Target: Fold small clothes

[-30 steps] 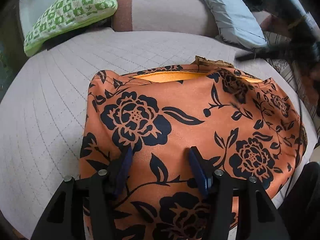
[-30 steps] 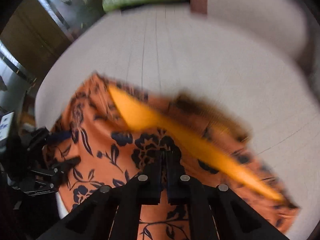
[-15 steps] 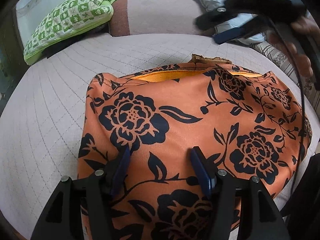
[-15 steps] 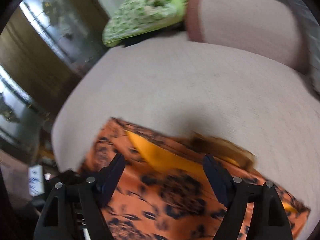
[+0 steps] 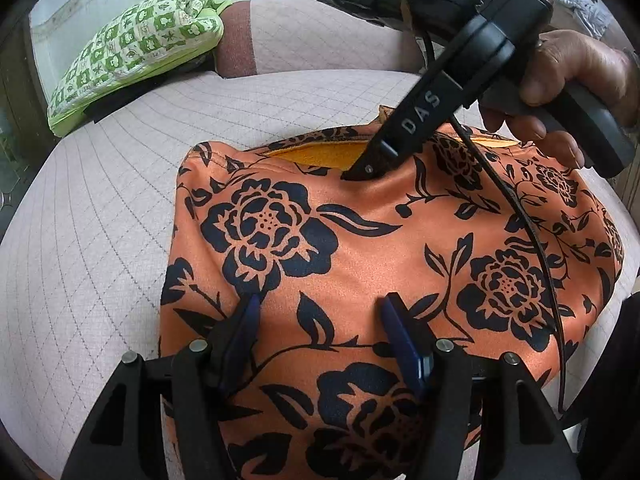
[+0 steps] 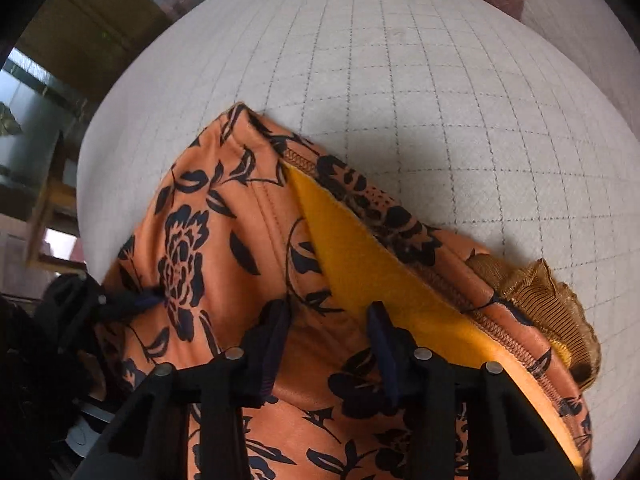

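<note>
Floral garment [image 5: 360, 248] beneath both spread tools

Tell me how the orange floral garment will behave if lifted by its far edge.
The orange floral garment will probably drape limp, since it lies soft and rumpled on the quilted cover. Its satiny sheen suggests it may slip between open fingers. The yellow fleece lining likely adds some bulk.

A pale quilted cushion surface [image 5: 100, 208] with a thin dark grid of stitching fills the middle and left of the left wrist view. At the upper left lies a green-and-white patterned pillow [image 5: 132, 56], leaning against a pinkish backrest [image 5: 320, 40] with a reddish-brown band [image 5: 236, 44] at its left end. In the right wrist view, dark wooden furniture [image 6: 76, 32] shows at the upper left.
</note>
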Demonstrator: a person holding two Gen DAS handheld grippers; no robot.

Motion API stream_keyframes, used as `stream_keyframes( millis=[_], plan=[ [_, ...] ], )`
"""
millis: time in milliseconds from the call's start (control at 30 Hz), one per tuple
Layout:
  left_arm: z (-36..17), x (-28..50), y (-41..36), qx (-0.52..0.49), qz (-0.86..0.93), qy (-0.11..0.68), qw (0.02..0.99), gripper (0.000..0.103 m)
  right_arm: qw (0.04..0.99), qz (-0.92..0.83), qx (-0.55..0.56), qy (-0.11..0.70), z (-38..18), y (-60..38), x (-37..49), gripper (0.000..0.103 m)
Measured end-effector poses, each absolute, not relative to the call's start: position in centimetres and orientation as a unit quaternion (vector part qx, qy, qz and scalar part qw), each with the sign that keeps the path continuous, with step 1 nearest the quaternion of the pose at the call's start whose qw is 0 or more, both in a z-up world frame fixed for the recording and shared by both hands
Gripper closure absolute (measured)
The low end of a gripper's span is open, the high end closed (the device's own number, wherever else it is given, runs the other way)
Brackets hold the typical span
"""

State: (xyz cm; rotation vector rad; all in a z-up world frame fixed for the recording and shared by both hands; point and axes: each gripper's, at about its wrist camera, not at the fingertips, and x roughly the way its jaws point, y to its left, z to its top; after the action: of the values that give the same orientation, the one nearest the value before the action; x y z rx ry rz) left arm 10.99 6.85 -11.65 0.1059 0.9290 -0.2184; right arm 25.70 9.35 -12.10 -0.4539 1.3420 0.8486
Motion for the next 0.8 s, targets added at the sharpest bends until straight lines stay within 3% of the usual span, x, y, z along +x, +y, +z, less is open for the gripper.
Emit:
stream_keyframes(
  millis=[133, 200, 267, 567, 700, 800],
  plan=[
    [-11.7, 11.0, 6.8, 0.053, -0.105, 0.447, 0.887, 0.038, 0.676, 0.371, -0.229, 0.594, -13.6, 11.9, 24.8, 0.064],
    [-11.6, 11.0, 6.8, 0.054, -0.106, 0.446, 0.887, 0.038, 0.682, 0.368, -0.234, 0.587, -14.1, 13.0, 24.5, 0.088],
    [-11.6, 11.0, 6.8, 0.054, -0.105, 0.446, 0.887, 0.038, 0.681, 0.371, -0.259, 0.576, -14.1, 14.3, 23.3, 0.097],
    [-11.6, 11.1, 6.9, 0.049, -0.103, 0.445, 0.888, 0.038, 0.739, 0.347, -0.279, 0.505, -9.7, 16.7, 22.6, 0.099],
    [-11.7, 11.4, 6.8, 0.049, -0.101, 0.444, 0.889, 0.033, 0.742, 0.319, -0.278, 0.520, -13.5, 16.5, 24.0, 0.095],
    [-11.6, 11.2, 6.6, 0.054, -0.101, 0.439, 0.891, 0.032, 0.760, 0.325, -0.192, 0.528, -13.9, 15.1, 24.6, 0.093]
  ],
)
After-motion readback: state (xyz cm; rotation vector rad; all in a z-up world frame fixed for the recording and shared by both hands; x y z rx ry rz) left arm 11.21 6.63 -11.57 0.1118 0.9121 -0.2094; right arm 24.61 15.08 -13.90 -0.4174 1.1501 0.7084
